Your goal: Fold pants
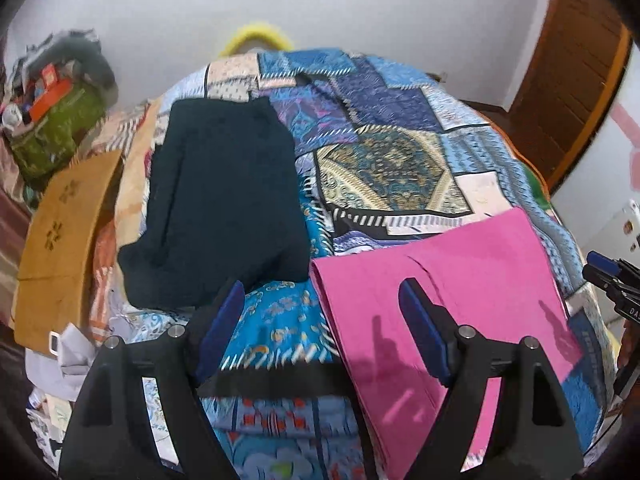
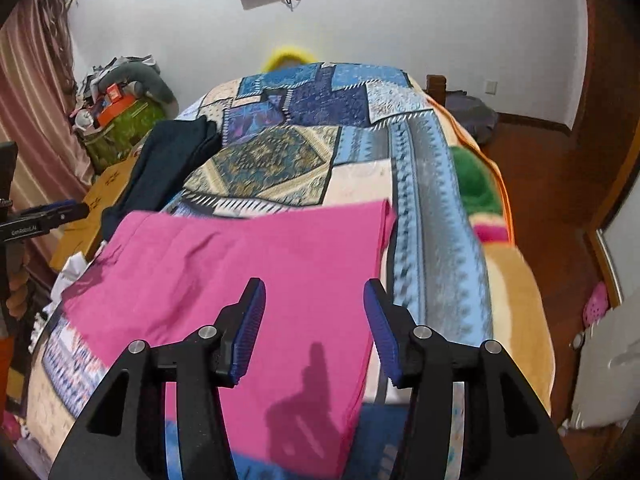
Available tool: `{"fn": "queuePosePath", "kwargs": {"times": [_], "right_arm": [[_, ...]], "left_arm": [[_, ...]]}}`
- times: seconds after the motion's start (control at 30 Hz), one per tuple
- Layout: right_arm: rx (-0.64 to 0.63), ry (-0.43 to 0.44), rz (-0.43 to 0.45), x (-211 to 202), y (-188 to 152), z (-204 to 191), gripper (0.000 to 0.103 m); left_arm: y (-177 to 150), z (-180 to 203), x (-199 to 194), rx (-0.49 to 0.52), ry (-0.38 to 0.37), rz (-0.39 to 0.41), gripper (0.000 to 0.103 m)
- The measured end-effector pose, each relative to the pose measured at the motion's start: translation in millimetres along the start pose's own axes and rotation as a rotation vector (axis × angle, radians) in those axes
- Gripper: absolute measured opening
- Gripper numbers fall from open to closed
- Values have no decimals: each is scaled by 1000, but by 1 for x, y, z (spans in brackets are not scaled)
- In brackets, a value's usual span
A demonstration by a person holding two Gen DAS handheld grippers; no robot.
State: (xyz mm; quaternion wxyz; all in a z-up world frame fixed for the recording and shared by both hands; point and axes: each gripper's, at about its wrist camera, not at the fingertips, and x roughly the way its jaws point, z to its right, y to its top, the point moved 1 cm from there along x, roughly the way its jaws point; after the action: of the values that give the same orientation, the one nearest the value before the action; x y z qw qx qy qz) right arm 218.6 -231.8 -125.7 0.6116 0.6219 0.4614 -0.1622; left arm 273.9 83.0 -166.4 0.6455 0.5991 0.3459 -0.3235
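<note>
Pink pants (image 1: pixel 452 292) lie folded flat on the patchwork bedspread (image 1: pixel 380 168), near the front right of the bed. They also show in the right wrist view (image 2: pixel 256 264). My left gripper (image 1: pixel 322 308) is open and empty, hovering over the pants' left edge. My right gripper (image 2: pixel 314 312) is open and empty, above the pants' near right part. The right gripper's tip shows at the left wrist view's right edge (image 1: pixel 608 272); the left gripper's tip shows at the right wrist view's left edge (image 2: pixel 48 214).
A dark folded garment (image 1: pixel 220 200) lies on the bed's left part, also seen in the right wrist view (image 2: pixel 168 160). A cardboard box (image 1: pixel 60 240) and a green bag of clutter (image 1: pixel 52 128) stand left of the bed. A wooden door (image 1: pixel 572 80) is at the right.
</note>
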Motion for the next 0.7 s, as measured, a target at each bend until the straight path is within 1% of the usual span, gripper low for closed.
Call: {"fn": "queuePosePath", "kwargs": {"times": [0.13, 0.3, 0.37, 0.47, 0.57, 0.6, 0.63, 0.67, 0.7], "right_arm": [[0, -11, -24, 27, 16, 13, 48], [-8, -36, -74, 64, 32, 29, 48], [-4, -50, -99, 82, 38, 37, 48], [17, -55, -131, 104, 43, 51, 48], [61, -40, -152, 121, 47, 62, 48], [76, -29, -159, 127, 49, 66, 48], [84, -22, -165, 130, 49, 67, 46], [86, -13, -160, 132, 50, 67, 36], [81, -3, -155, 133, 51, 66, 23]], "left_arm": [[8, -9, 36, -37, -13, -82, 63], [11, -14, 75, -86, -73, -183, 50], [11, -11, 85, -90, -97, -206, 46], [11, -9, 92, -92, -127, -225, 35], [12, -8, 96, -97, -157, -228, 32], [12, -7, 96, -94, -168, -225, 28], [13, -7, 96, -92, -169, -226, 21], [13, -8, 96, -89, -167, -225, 18], [12, -8, 96, -84, -166, -223, 15]]}}
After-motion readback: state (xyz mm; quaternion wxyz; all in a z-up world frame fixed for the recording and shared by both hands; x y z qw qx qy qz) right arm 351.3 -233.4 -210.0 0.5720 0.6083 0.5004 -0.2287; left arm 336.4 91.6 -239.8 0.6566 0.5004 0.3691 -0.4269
